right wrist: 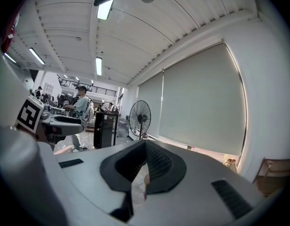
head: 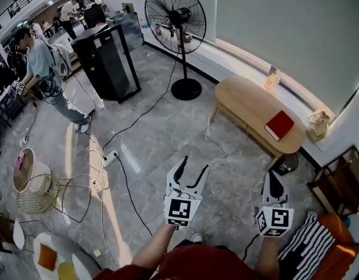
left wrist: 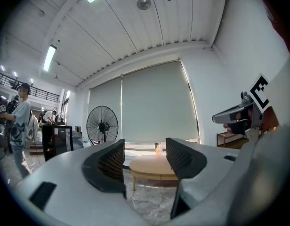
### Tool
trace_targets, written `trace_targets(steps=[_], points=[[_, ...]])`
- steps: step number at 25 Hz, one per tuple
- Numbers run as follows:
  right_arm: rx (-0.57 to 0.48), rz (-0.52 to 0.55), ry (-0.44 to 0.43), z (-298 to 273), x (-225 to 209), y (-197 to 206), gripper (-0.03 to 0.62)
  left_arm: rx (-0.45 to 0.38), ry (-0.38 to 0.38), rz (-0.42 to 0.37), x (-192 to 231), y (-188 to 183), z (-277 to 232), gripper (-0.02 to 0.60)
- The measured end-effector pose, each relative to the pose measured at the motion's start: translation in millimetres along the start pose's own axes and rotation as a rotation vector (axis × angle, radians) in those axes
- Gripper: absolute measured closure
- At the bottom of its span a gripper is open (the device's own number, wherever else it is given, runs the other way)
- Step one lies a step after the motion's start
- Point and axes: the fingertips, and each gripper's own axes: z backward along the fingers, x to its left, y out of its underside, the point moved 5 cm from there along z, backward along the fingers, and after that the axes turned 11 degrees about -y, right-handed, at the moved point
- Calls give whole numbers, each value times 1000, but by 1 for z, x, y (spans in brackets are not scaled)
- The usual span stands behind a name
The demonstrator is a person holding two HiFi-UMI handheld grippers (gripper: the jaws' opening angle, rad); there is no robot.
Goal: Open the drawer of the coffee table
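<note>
The coffee table [head: 255,107] is a low oval wooden one by the window wall, with a red book [head: 279,125] and a small bottle [head: 271,80] on top. No drawer shows from here. My left gripper [head: 194,163] is held level above the floor, well short of the table, open with nothing between its jaws. The left gripper view looks between the jaws [left wrist: 145,157] at the table [left wrist: 152,166] ahead. My right gripper [head: 273,177] is beside it, nearer the table's end, jaws together and holding nothing [right wrist: 145,147].
A tall standing fan [head: 176,16] and a black cabinet [head: 106,60] stand at the back. A person [head: 45,74] is at far left. Cables and a power strip [head: 109,156] cross the floor. A wire basket [head: 45,191] is at left; a wooden rack [head: 342,179] and a striped cushion [head: 310,244] are at right.
</note>
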Motion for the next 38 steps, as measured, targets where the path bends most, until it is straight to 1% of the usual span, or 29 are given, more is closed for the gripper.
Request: trace_targets(steps=[6,12,15,17,21,30,33,38], points=[[-6,-7,6,-11,-9,1,599,3,5,-5,1,1,-15,322],[-9,-44,22,-27,-32,14,599,16,24,-19,-6,8,-37,322],[-14,-50,22,-47,-50,19,599,20,30,-26,-11,13,-60,322],[-18,-55,22,-63,-71,22,599,24,36,-33,-20,16,-85,322],[-19,-67,29,-100,-127,23,599,21,37,-50,-42,11,-144,322],[16,-89,36,-185,-260,24,599,38,44,-35,-97,-4,-298,322],[34,-105,42,-206,-298,32,599,32,59,-36,-118,-6,-344,322],[46,-129,59,-233,-349,42,599,56,86,-32,-146,-4,-404,322]])
